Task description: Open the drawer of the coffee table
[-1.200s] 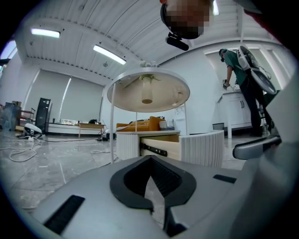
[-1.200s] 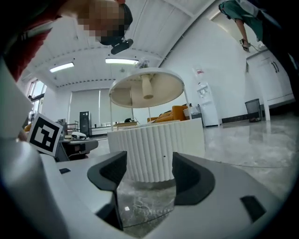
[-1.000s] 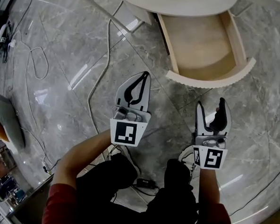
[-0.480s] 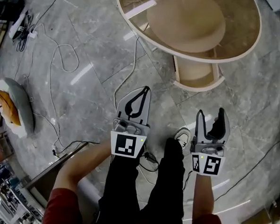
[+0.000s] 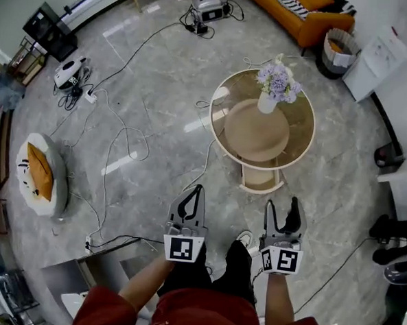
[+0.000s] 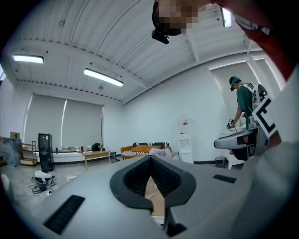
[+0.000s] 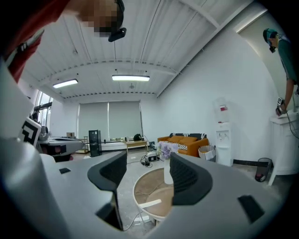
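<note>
Holding purple flowers (image 5: pixel 277 78) — vase (image 5: pixel 266 102) on coffee table (image 5: pixel 299 132), drawer (image 5: pixel 260 178) open

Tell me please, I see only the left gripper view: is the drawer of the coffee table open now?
Observer: Yes. In the head view the drawer sticks out from under the round coffee table, toward the person.
Operator: Does the right gripper hold it?
Observer: No. The right gripper has its jaws apart with nothing between them, and it is away from the table.
Operator: Does anything stand on the table?
Observer: A white vase with purple flowers, on the far side.
</note>
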`<state>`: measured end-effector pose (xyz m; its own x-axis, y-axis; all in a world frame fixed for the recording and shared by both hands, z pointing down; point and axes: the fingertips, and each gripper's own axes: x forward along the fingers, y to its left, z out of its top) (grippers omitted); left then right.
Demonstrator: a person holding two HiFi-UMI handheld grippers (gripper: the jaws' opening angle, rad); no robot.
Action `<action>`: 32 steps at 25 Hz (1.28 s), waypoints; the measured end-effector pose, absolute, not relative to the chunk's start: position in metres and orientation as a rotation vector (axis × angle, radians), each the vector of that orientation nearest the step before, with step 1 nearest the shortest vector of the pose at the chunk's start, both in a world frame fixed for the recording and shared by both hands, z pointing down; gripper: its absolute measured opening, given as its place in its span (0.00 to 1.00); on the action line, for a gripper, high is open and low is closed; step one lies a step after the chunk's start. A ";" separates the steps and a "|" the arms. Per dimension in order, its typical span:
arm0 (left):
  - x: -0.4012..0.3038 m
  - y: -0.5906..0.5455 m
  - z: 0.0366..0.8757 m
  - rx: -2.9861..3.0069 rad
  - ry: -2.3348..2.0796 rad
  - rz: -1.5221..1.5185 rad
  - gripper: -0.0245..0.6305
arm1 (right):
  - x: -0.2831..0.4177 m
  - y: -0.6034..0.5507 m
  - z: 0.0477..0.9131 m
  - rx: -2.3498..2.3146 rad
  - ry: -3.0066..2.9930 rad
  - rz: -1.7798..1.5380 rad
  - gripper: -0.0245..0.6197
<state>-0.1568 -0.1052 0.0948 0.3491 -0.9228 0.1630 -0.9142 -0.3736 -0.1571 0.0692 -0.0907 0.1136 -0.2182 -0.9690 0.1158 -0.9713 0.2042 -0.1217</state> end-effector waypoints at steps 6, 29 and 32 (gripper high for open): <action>-0.176 -0.088 -0.002 -2.621 1.791 -0.299 0.06 | 0.058 -0.085 -0.006 1.976 -2.490 0.119 0.49; -0.159 -0.109 -0.080 -2.558 1.669 -0.057 0.06 | 0.089 -0.085 -0.075 2.169 -2.411 -0.045 0.08; -0.158 -0.106 -0.080 -2.556 1.674 -0.083 0.06 | 0.092 -0.084 -0.074 2.153 -2.401 -0.038 0.07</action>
